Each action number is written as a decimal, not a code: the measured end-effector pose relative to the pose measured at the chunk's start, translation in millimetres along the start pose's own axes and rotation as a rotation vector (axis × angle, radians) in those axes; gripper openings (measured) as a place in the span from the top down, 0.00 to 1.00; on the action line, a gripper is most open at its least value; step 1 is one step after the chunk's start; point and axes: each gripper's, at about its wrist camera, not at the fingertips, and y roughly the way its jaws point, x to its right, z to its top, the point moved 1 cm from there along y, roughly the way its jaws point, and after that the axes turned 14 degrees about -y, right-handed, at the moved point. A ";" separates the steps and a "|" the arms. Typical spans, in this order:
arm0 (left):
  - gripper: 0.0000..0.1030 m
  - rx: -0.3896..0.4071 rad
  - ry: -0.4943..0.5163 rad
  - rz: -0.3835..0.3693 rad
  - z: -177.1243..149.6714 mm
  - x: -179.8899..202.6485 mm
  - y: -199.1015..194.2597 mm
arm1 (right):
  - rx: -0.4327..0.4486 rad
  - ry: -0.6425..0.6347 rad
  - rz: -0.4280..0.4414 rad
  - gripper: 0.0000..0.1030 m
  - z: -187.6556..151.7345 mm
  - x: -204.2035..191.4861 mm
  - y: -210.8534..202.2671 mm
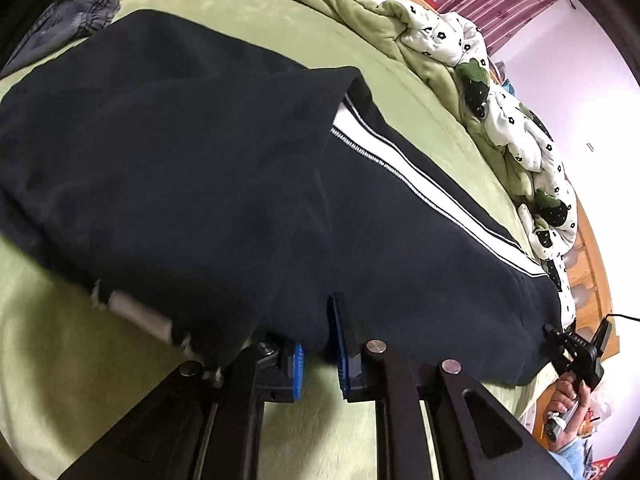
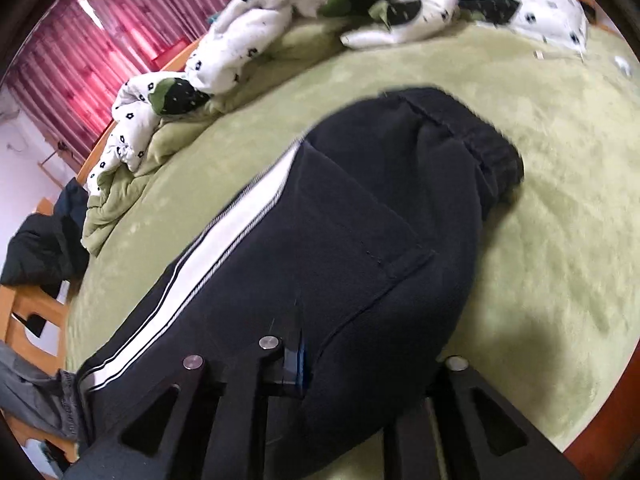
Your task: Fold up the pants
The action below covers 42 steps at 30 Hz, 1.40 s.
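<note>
Both tools [image 1: 318,344] [image 2: 344,364] reach low, level, into dark pants [image 1: 200,160].

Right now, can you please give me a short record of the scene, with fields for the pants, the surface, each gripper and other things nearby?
pants: black pants with a white side stripe, spread on the bed, partly folded over themselves
surface: green blanket covering the bed
left gripper: left gripper at the near edge of the pants, fabric between its blue pads
right gripper: right gripper on the pants; one finger is hidden by cloth
nearby: white flowered quilt bunched at the far edge; red curtain behind
</note>
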 end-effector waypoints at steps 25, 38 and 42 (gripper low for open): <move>0.44 0.178 0.029 0.033 -30.4 44.8 -56.0 | 0.154 0.288 0.238 0.34 1.4 132.1 -24.3; 0.44 0.140 0.065 0.029 -29.2 64.3 -27.6 | 0.215 0.047 0.103 0.71 72.7 110.1 16.3; 0.44 0.173 0.102 0.046 -28.2 60.7 -34.7 | 0.377 -0.113 0.047 0.71 75.4 110.1 -14.8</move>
